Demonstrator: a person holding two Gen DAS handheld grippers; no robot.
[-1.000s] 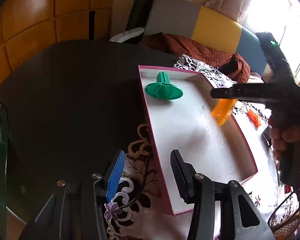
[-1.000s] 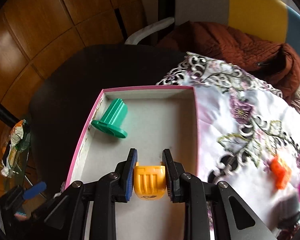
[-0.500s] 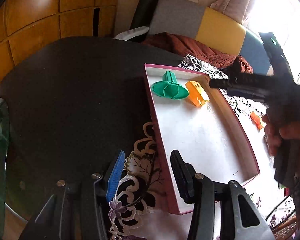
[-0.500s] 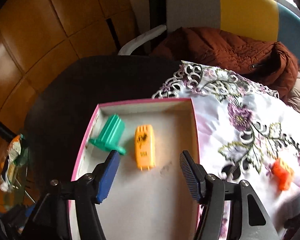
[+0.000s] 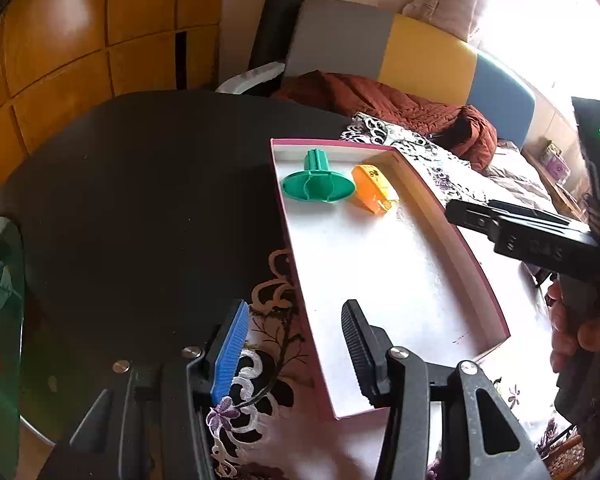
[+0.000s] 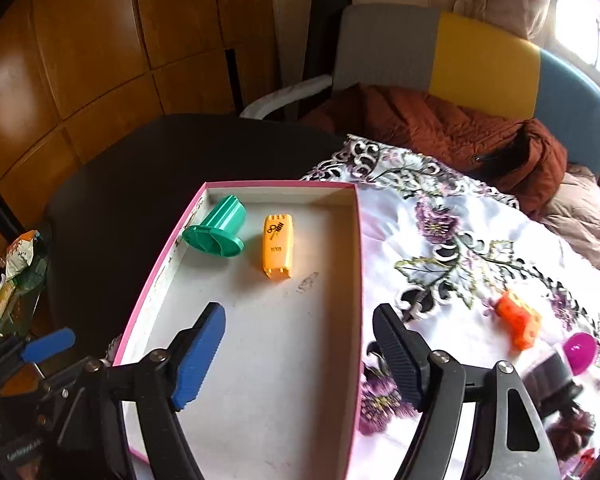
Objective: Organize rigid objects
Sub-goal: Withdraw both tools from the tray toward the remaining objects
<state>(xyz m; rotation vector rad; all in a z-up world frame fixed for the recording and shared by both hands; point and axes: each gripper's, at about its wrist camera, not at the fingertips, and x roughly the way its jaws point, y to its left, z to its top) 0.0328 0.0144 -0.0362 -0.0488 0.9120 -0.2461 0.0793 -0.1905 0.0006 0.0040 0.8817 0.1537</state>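
— Where's the yellow-orange plastic piece point(image 6: 277, 245)?

— Lying flat inside the pink-rimmed tray point(image 6: 356, 280), near its far end, just beside the green flanged spool point(image 6: 216, 232).

— And the right gripper point(image 6: 300, 352)?

— Above the tray's near half, jaws opening, nothing between them.

— The left gripper point(image 5: 296, 354)?

— Part-open and empty, straddling the tray's near left wall. An orange block point(image 6: 518, 322) and a magenta cap point(image 6: 579, 352) lie on the floral cloth point(image 6: 452, 240), right of the tray.

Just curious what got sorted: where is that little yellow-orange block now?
The yellow-orange block lies flat in the far end of the pink-edged box, just right of the green piece, in both wrist views.
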